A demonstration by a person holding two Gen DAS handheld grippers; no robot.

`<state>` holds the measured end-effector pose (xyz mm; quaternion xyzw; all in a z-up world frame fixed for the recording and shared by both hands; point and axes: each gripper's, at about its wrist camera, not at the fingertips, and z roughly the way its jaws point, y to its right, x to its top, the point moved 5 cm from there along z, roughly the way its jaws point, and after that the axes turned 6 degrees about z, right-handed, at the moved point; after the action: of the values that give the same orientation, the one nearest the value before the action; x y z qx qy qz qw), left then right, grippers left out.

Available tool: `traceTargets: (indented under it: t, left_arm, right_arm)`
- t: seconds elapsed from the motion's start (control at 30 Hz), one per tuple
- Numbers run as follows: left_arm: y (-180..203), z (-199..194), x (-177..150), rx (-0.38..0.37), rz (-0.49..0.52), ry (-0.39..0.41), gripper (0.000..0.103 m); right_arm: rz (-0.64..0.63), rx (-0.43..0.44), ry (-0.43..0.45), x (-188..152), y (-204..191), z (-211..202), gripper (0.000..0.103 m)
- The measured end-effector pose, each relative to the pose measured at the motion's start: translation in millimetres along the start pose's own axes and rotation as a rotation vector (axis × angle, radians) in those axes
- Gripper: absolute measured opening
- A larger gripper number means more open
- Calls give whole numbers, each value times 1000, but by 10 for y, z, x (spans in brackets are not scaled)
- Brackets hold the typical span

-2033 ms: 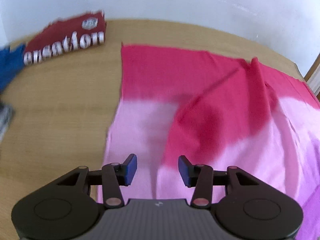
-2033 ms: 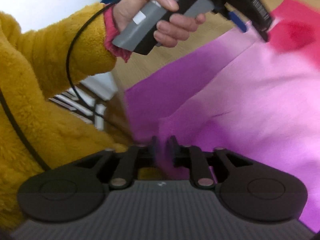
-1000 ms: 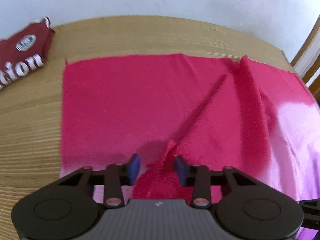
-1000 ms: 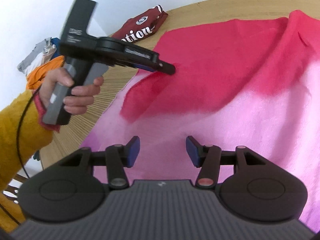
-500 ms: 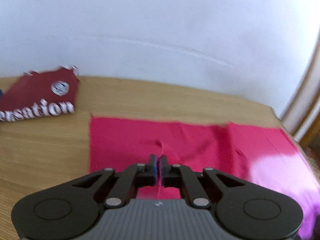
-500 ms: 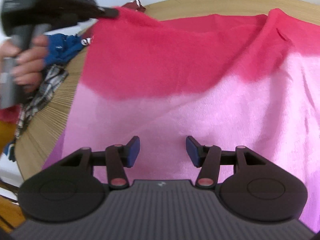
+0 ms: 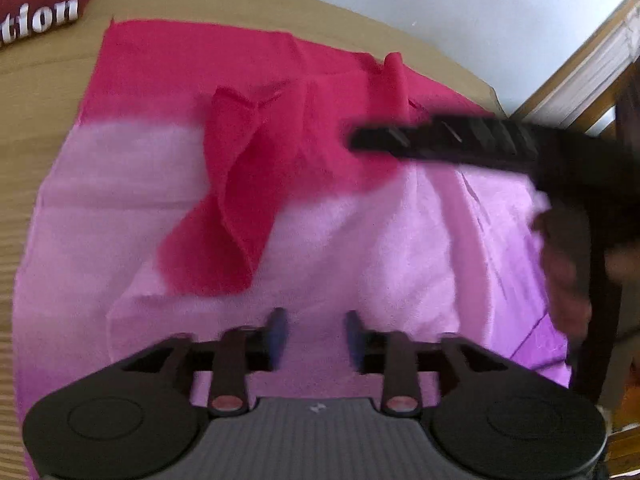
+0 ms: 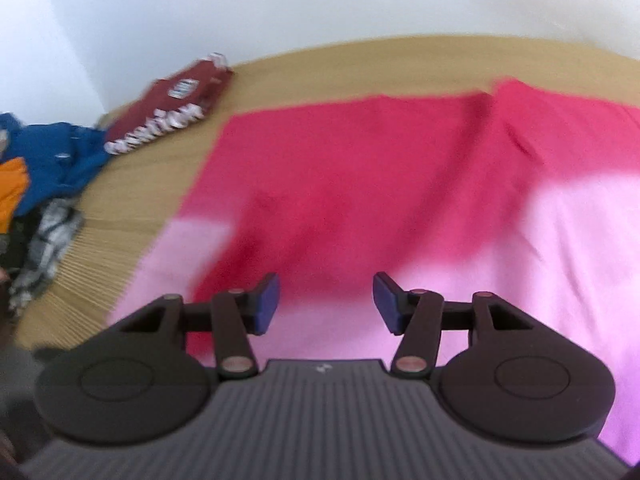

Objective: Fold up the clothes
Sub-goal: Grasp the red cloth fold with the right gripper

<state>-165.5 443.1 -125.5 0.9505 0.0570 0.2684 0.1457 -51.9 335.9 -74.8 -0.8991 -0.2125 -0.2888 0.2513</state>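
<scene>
In the left wrist view, the left gripper (image 7: pixel 314 334) sits at the bottom centre of the frame with its blue-padded fingers (image 7: pixel 277 330) spread apart and nothing between them, hovering over the pale pink band of a pink-to-magenta garment (image 7: pixel 380 248) that fills most of the picture. The garment lies spread on a wooden table (image 7: pixel 28 76), deep red at the top of the frame, fading to light pink in the middle and to purple at the lower right. A red flap (image 7: pixel 224 216) of the same cloth lies folded down over the pale band, left of centre, with creased edges. At the right of the frame the right gripper (image 7: pixel 354 140) reaches in from the edge as a dark blurred bar, its tip over the red part of the cloth; the hand (image 7: pixel 568 264) holding it shows dimly at the right edge, and from here I cannot tell how its fingers stand. In the upper left corner a folded maroon shirt (image 7: pixel 44 4) with white lettering lies on the table, apart from the garment. In the right wrist view, the right gripper (image 8: pixel 326 302) occupies the bottom centre with its jaws wide apart and empty, above the boundary where red meets pink. The garment (image 8: pixel 400 168) covers the centre and right of the frame. The maroon shirt (image 8: pixel 176 112) lies at the upper left on the table (image 8: pixel 360 68), and a heap of blue, orange and checked clothes (image 8: pixel 40 172) sits at the left edge.
</scene>
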Motion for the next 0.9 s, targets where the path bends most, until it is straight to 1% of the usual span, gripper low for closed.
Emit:
traceTargets:
  t: [0.03, 0.07, 0.13, 0.27, 0.33, 0.53, 0.7, 0.9]
  left_arm:
    - [-4, -15, -3, 25, 14, 6, 64]
    - [-9, -33, -2, 48, 24, 11, 64]
    - [-20, -63, 4, 79, 34, 14, 69]
    - [-175, -178, -35, 120, -6, 42, 71]
    - [-258, -215, -65, 143, -25, 48, 71]
    - [-386, -279, -8, 217, -36, 58, 72]
    - [-439, -321, 31, 241, -51, 55, 74]
    - [-435, -344, 1, 255, -48, 46, 75]
  right_arm:
    - [-15, 27, 0, 62, -122, 70, 54]
    - [-27, 49, -10, 110, -233, 160, 53]
    - [-30, 64, -36, 160, -374, 332, 53]
    - [-13, 59, -99, 159, -458, 614, 53]
    - [7, 53, -125, 117, -459, 684, 53]
    - [-17, 17, -121, 46, -478, 767, 53]
    - [-15, 13, -128, 69, -490, 860, 53]
    - [-53, 1, -140, 48, -516, 936, 53]
